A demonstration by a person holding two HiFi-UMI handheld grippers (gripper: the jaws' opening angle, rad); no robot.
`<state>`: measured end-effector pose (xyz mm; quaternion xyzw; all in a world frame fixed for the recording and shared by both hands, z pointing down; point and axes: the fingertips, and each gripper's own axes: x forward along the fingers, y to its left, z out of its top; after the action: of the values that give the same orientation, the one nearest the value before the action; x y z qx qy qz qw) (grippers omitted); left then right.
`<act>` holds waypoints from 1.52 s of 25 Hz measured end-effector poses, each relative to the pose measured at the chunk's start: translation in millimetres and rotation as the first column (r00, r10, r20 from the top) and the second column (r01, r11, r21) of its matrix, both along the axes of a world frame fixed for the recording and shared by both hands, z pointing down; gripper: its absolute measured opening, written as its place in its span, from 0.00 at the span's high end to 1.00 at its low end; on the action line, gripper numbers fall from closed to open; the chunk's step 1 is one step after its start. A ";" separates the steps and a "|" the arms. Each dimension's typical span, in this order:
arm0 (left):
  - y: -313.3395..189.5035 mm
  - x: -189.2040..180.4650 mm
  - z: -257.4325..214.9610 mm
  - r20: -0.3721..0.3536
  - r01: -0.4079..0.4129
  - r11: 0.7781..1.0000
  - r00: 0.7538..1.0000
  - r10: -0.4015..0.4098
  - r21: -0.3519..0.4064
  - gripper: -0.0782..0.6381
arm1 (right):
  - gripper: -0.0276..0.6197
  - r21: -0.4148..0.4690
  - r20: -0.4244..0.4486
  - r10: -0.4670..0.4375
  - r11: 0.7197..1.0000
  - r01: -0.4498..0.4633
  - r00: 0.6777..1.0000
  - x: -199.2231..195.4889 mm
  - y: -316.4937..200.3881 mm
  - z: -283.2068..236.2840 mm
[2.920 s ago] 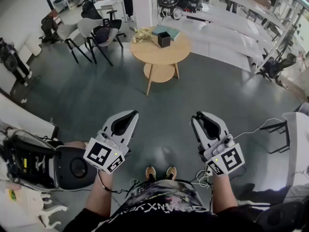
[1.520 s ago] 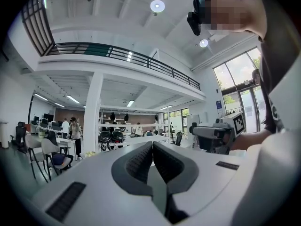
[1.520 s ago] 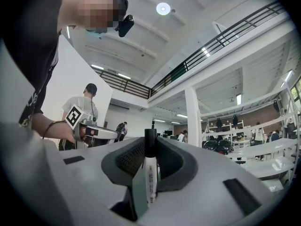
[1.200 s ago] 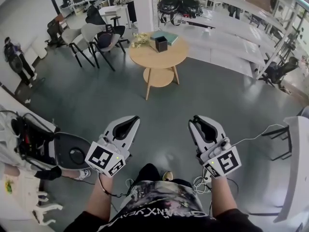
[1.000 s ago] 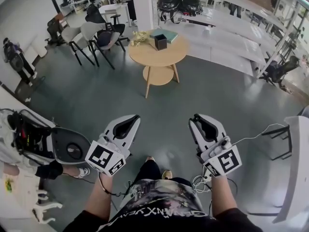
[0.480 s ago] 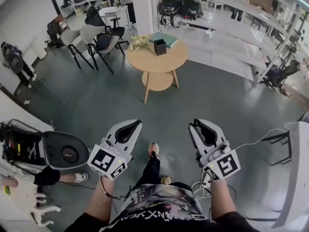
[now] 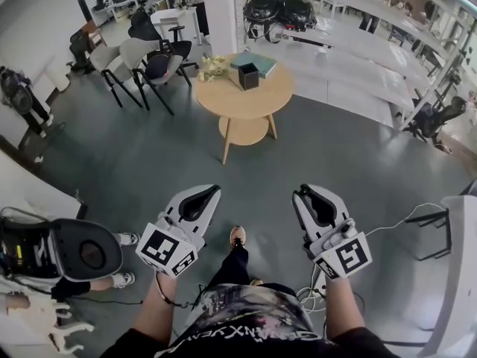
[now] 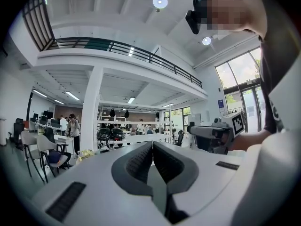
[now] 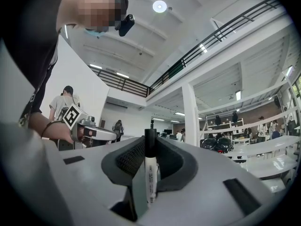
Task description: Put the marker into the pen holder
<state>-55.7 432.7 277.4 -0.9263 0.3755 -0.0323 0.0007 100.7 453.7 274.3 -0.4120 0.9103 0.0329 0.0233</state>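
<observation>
The right gripper (image 9: 150, 144) has its jaws closed on a marker (image 9: 150, 175). The marker's white barrel lies lengthwise in the narrow gap between them, and its black cap reaches out to the jaw tips. The left gripper (image 8: 152, 147) has its jaws pressed together along their ribbed faces with nothing between them. In the head view both grippers are held out level and side by side, well apart from each other, over a grey floor (image 7: 149, 162). One shoe (image 7: 237, 236) of the person shows between them. The pen holder (image 7: 249, 76) — a small black, open-topped box — stands far off at about 12 o'clock from the grippers. It sits on a round wooden surface (image 7: 223, 99), toward that surface's far side. Just beyond the holder, at its 1 o'clock, lies a teal book (image 7: 258, 61), and at its 9 o'clock sits a pale yellowish bunch (image 7: 212, 68) whose make I cannot tell. At 10 o'clock from the surface stand several office chairs (image 7: 160, 62), and long white shelving (image 7: 350, 58) runs off at about 2 o'clock. The marker is well apart from the holder — nothing but open floor lies between the grippers and the wooden surface.
</observation>
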 end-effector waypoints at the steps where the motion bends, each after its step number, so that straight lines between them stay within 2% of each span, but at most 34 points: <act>1: -8.0 -2.3 0.5 -0.001 0.002 1.000 1.000 -0.002 -0.002 0.86 | 0.85 -0.002 -0.001 0.000 1.000 0.000 1.000 -1.7 -7.7 0.3; 27: -249.6 -43.8 0.8 -0.039 -0.033 0.997 0.999 0.031 -0.064 0.86 | 0.85 -0.034 -0.020 0.025 0.999 -0.026 0.999 -51.0 -244.0 -13.6; 38: -317.3 -58.7 11.2 -0.060 -0.068 0.995 0.996 0.063 -0.074 0.86 | 0.85 -0.041 -0.026 0.062 0.997 -0.063 0.998 -70.2 -307.2 -5.1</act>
<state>-114.5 115.4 288.7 -0.9380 0.3433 -0.0198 -0.0443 30.4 146.5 269.1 -0.4401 0.8977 0.0199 0.0025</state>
